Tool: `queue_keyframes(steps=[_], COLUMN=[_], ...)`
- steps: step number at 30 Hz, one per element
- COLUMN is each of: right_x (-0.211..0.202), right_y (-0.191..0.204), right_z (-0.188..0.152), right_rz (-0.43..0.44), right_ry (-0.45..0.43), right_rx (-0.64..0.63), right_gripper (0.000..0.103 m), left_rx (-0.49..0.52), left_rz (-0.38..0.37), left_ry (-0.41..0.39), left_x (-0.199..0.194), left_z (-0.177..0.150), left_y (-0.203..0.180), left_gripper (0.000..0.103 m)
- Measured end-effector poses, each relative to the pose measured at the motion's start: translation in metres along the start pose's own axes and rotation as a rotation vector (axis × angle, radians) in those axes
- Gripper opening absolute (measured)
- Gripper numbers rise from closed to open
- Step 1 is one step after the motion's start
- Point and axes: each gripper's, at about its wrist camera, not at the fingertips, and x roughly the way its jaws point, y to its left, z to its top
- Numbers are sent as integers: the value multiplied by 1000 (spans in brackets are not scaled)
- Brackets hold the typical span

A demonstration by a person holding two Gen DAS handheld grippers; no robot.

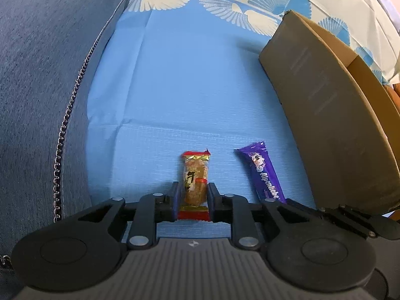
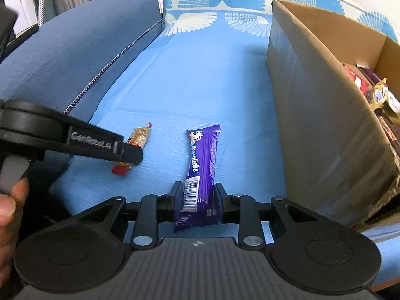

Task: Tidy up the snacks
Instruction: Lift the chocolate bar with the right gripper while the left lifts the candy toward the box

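Observation:
A small gold candy with red wrapper ends (image 1: 194, 182) lies on the blue sheet (image 1: 175, 87). My left gripper (image 1: 193, 195) is closed around its near half. It also shows in the right wrist view (image 2: 140, 137), with the left gripper (image 2: 130, 153) over it. A purple Alpenliebe bar (image 2: 200, 167) lies lengthwise on the sheet, and my right gripper (image 2: 197, 197) is closed on its near end. The bar also shows in the left wrist view (image 1: 265, 172). Both snacks rest on the sheet.
An open cardboard box (image 2: 312, 100) stands to the right, with several wrapped snacks (image 2: 375, 92) inside. It also shows in the left wrist view (image 1: 325, 105). A dark blue cushion (image 1: 45, 75) with a zipper borders the left side. My hand (image 2: 7, 200) holds the left gripper's handle.

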Motion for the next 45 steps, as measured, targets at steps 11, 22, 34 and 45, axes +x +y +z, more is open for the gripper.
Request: queue_keyframes(steps=[11, 22, 34, 45], right_x=[5, 0, -83, -159], right_y=[-3, -3, -6, -88], right_z=[1, -1, 34, 36], right_rz=[18, -8, 46, 51], right_ry=[-17, -67, -318, -571], right_rx=[-4, -38, -68, -11], right_gripper=[33, 25, 25, 25], left_rx=[30, 60, -30, -56], left_rz=[10, 49, -45, -194], left_ry=[1, -14, -216, -389], left_x=[3, 9, -30, -64], left_z=[4, 3, -6, -14], left_y=[-7, -16, 3, 8], left_gripper=[33, 22, 18, 18])
